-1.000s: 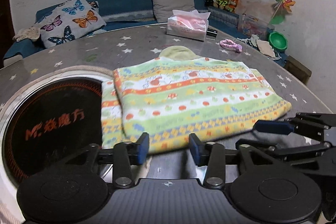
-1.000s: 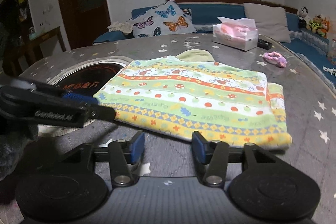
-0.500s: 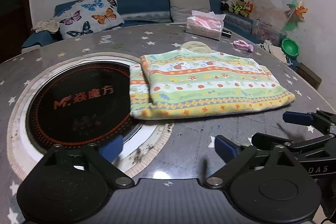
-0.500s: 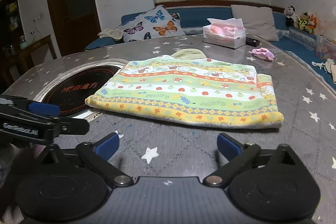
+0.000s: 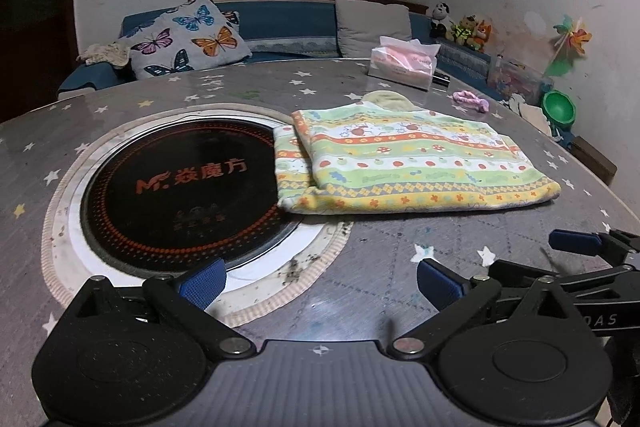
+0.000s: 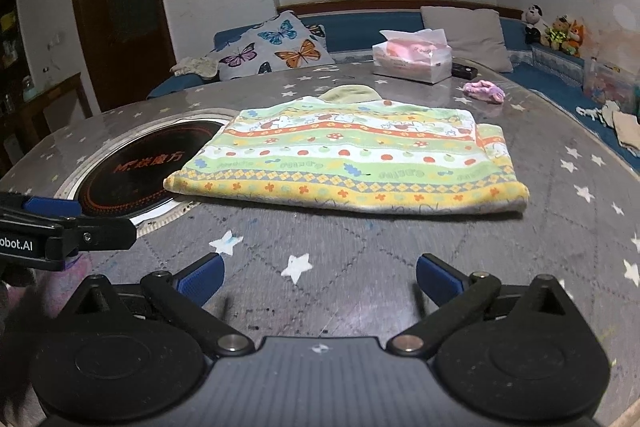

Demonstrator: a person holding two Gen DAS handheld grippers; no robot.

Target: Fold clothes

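Lying flat, soft striped folded garment covers glossy star-printed table.

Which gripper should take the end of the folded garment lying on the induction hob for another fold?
Probably the left gripper. It is open, and the hob and that end of the garment lie ahead on its side. The right gripper, also open, faces the garment's other end.
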